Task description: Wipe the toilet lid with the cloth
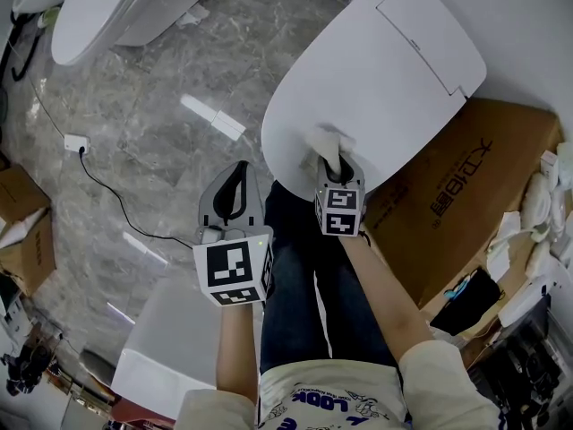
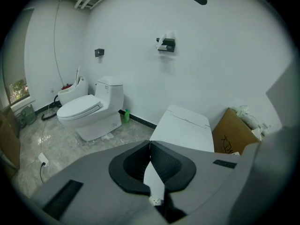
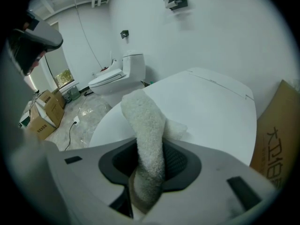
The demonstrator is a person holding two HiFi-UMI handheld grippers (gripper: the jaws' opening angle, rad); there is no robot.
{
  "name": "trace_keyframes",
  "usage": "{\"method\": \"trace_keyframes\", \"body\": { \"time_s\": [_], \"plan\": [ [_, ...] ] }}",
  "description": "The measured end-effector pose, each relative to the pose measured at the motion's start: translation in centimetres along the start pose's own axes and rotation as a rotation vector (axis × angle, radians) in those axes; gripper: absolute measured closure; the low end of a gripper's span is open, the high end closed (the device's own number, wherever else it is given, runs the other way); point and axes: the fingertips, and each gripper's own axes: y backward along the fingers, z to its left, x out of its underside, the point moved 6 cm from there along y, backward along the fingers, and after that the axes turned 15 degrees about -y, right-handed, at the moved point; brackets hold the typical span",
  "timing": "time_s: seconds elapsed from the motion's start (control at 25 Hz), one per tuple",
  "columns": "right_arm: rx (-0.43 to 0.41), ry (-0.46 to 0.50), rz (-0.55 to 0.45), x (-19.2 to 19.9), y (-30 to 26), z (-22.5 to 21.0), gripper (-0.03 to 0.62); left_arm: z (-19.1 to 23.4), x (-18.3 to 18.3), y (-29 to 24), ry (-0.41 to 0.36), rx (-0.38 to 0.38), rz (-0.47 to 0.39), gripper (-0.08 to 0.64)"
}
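All three cameras toward toilet lid [image 1: 376, 79]

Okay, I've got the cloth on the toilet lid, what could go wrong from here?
The right gripper pinches only a fold of the cloth; dragging across the toilet lid might pull it free.
The cloth sits near the lid's front edge, so a stroke toward you could run off.
The cardboard box stands close beside the lid; a wide sweep may bump it.

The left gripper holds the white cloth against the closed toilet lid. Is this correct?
No. It is the right gripper that holds the white cloth against the closed toilet lid; the right gripper view shows the cloth between its jaws.
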Motion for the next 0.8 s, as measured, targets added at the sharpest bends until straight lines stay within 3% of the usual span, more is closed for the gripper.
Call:
{"method": "trace_keyframes", "body": {
  "time_s": [0.6,0.8],
  "plan": [
    [-0.048,0.068,0.046,3.8,1.2,3.9,0.469,1.0,1.0,0.4,0.021,-0.024,0.012,0.555],
    [-0.068,0.076,0.135,3.4,1.2,3.8,0.469,0.8,0.8,0.2,0.012,-0.017,0.008,0.555]
  ]
}}
